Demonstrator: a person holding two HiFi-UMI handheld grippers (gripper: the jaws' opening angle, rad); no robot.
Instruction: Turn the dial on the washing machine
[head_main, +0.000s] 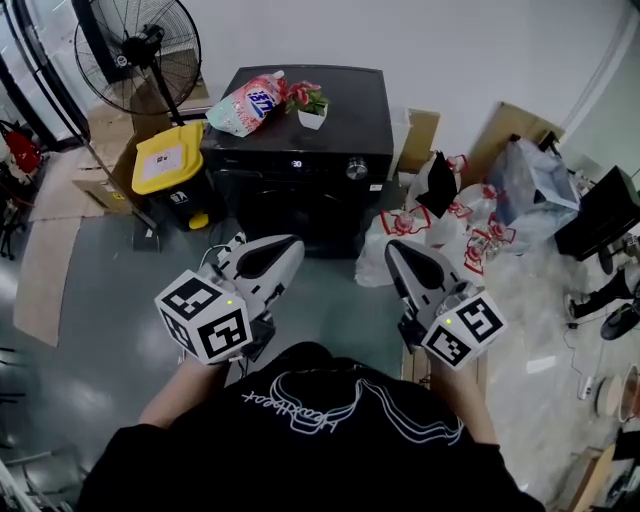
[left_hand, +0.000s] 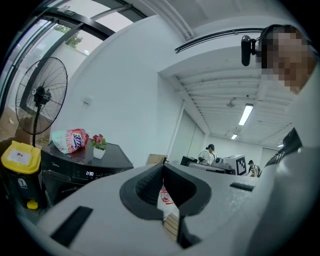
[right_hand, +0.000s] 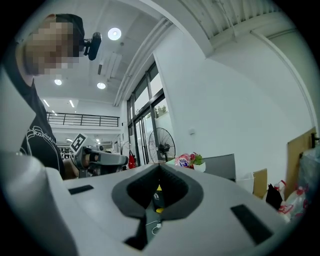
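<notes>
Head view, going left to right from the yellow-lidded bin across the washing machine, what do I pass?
yellow-lidded bin → detergent pouch → potted flowers → dial → black bag → clear plastic bag

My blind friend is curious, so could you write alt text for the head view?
Seen from above, a person holds a left gripper and a right gripper, both shut and empty, short of a black washing machine with a silver dial. A detergent bag and potted flower sit on top.

I'm in a big open lab or workshop hall. A washing machine (head_main: 340, 110) stands loose on the bare grey floor (head_main: 100, 330), with a pedestal fan (head_main: 140, 45), flattened cardboard (head_main: 45, 275), plastic bags (head_main: 535, 190) and strip lights (left_hand: 245, 114) high overhead.
</notes>
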